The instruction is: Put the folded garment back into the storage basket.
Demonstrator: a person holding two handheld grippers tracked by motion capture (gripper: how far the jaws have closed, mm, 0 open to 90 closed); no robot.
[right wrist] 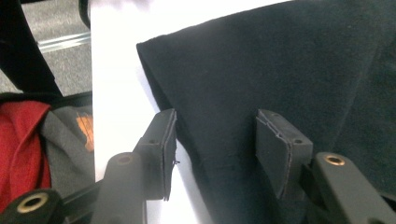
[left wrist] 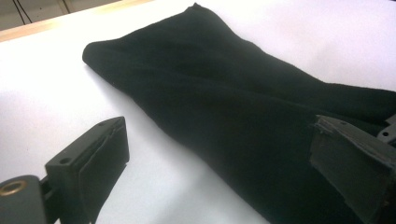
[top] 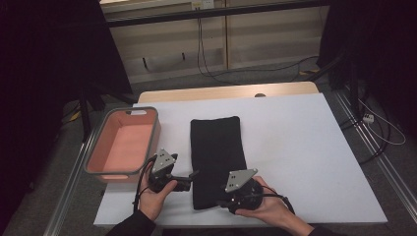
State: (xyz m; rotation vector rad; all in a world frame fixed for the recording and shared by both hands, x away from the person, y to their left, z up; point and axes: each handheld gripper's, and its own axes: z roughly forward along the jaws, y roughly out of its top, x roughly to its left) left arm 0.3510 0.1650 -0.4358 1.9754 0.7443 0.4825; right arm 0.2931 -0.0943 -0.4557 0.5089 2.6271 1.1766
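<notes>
A black cloth (top: 217, 157), folded into a long strip, lies flat on the white table (top: 305, 147), running from the middle toward the near edge. My left gripper (top: 194, 174) is at the strip's left side near the front. In the left gripper view it is open (left wrist: 219, 140), one jaw over bare table and the other over the cloth (left wrist: 224, 102). My right gripper (top: 221, 201) is at the strip's near right corner. In the right gripper view its jaws stand apart (right wrist: 217, 130) astride the edge of the cloth (right wrist: 280, 70), with the pads not pressing on it.
A pink bin with a grey rim (top: 156, 132) stands at the table's left side, close to my left hand. Bare white table stretches to the right of the cloth. Cables lie on the floor beyond the table's far edge.
</notes>
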